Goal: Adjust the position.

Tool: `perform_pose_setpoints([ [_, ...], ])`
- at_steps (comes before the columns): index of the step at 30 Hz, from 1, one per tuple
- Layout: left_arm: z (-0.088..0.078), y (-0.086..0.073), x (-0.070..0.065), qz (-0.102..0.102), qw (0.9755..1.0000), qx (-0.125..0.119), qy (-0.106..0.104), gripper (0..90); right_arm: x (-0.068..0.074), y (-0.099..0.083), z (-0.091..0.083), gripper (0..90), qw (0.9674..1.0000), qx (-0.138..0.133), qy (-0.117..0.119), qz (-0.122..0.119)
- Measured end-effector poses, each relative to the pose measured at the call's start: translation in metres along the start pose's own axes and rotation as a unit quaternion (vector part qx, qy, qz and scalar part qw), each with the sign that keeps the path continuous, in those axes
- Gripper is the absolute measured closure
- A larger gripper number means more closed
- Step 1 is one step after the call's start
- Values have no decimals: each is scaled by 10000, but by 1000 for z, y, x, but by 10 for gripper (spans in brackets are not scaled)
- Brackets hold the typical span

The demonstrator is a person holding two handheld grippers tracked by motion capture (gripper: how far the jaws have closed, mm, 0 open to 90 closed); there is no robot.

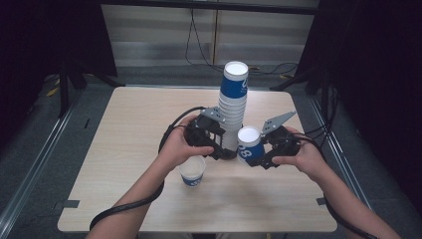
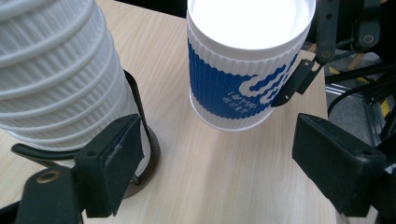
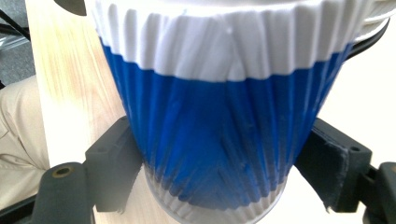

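A tall stack of ribbed white paper cups (image 1: 232, 117), topped by a blue-and-white cup, stands on a dark round base (image 2: 150, 156) in the middle of the table. My left gripper (image 1: 218, 145) is at the foot of the stack (image 2: 56, 74), open. Its left jaw is just in front of the stack, and only bare table lies between its jaws (image 2: 219, 140). My right gripper (image 1: 258, 157) is shut on a single blue-and-white cup (image 1: 249, 144), just right of the stack. Both pads press the cup's lower wall (image 3: 219, 140). That cup (image 2: 247, 60) is tilted.
Another blue-and-white cup (image 1: 192, 172) stands upright on the light wooden table (image 1: 129, 134), in front of my left hand. Cables trail from both grippers toward the near edge. Dark frames and floor rails surround the table.
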State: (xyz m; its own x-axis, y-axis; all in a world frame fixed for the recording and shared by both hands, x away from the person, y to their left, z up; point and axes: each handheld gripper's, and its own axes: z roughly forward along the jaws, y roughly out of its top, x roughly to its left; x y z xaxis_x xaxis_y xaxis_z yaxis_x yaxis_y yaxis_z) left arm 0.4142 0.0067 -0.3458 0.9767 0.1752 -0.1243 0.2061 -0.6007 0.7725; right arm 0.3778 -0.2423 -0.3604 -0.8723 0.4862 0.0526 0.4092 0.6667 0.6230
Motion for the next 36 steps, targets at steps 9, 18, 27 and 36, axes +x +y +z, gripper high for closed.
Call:
perform_pose_setpoints([
  [9, 2, 3, -2, 2, 10000, 33, 8, 162, 3, 1, 2, 202, 9999, 95, 18, -65],
  [18, 8, 6, -1, 5, 10000, 57, -80, 161, 2, 0, 6, 202, 9999, 123, 54, -100],
  [27, 17, 11, -1, 3, 9999, 75, -113, 161, 4, 3, 9, 202, 9998, 153, 72, -142],
  [36, 21, 13, -2, 33, 9998, 53, -167, 158, 5, 4, 10, 202, 9996, 158, 95, -201],
])
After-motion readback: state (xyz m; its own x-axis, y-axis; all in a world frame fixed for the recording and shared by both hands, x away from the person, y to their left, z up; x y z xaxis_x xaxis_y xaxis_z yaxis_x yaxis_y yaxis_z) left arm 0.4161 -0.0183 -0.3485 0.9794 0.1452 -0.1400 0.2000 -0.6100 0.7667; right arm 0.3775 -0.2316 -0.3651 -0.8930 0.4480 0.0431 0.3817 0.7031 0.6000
